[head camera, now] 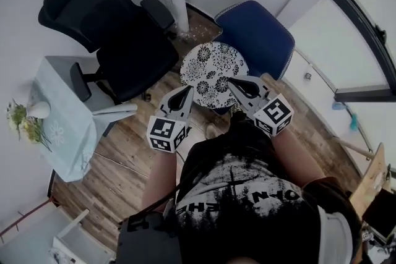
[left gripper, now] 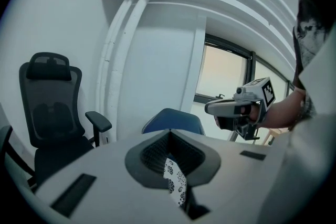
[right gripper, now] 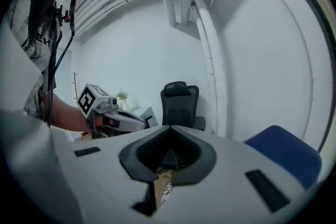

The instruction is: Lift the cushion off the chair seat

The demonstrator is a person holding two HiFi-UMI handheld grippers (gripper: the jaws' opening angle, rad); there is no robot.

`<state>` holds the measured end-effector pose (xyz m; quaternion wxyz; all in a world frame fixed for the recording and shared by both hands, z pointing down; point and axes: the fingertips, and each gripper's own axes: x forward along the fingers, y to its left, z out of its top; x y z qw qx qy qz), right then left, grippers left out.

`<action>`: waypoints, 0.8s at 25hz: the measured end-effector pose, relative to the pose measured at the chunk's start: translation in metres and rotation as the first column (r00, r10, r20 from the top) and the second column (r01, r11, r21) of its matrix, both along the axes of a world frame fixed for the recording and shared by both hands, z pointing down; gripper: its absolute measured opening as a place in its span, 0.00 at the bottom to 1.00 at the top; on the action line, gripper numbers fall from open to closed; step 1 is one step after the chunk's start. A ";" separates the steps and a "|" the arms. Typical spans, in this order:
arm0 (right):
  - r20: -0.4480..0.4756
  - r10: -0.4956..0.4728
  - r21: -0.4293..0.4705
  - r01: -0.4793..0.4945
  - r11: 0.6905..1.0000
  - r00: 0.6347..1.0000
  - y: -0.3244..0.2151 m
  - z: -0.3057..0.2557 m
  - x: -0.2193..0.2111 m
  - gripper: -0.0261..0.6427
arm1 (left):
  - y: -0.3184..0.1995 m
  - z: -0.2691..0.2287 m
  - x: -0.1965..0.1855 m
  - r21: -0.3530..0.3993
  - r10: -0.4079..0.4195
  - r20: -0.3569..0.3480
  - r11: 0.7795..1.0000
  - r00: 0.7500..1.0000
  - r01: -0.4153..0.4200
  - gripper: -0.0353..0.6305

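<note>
Your left tongs (head camera: 187,92) and right tongs (head camera: 233,83) are both clenched on the near rim of the flowered cushion (head camera: 213,65), at its 7 and 4 o'clock. The two-sided grip likely holds it flat. It hangs seemingly clear of the blue chair (head camera: 260,34) at 1 o'clock.

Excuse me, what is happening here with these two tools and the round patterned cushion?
A person holds a gripper in each hand. The left gripper and the right gripper are both shut on the near edge of the round flowered cushion, which is held at the blue chair. Whether it is clear of the seat, I cannot tell.
</note>
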<state>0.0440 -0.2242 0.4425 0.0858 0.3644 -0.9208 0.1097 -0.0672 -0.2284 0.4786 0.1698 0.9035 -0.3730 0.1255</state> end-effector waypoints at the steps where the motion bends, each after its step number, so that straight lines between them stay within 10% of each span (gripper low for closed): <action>1: -0.002 -0.013 -0.001 0.013 1.000 1.000 -0.005 0.002 0.000 0.06 | -0.003 0.002 0.000 -0.003 -0.014 0.001 1.000 1.000 0.014 0.07; 8: -0.009 -0.095 -0.036 0.094 0.995 0.995 -0.034 0.018 0.001 0.06 | -0.028 0.016 -0.002 -0.038 -0.094 -0.086 0.995 0.992 0.091 0.07; 20: -0.033 -0.245 -0.097 0.241 0.966 0.969 -0.078 0.052 -0.016 0.06 | -0.061 0.085 -0.019 -0.111 -0.244 -0.016 0.964 0.970 0.241 0.08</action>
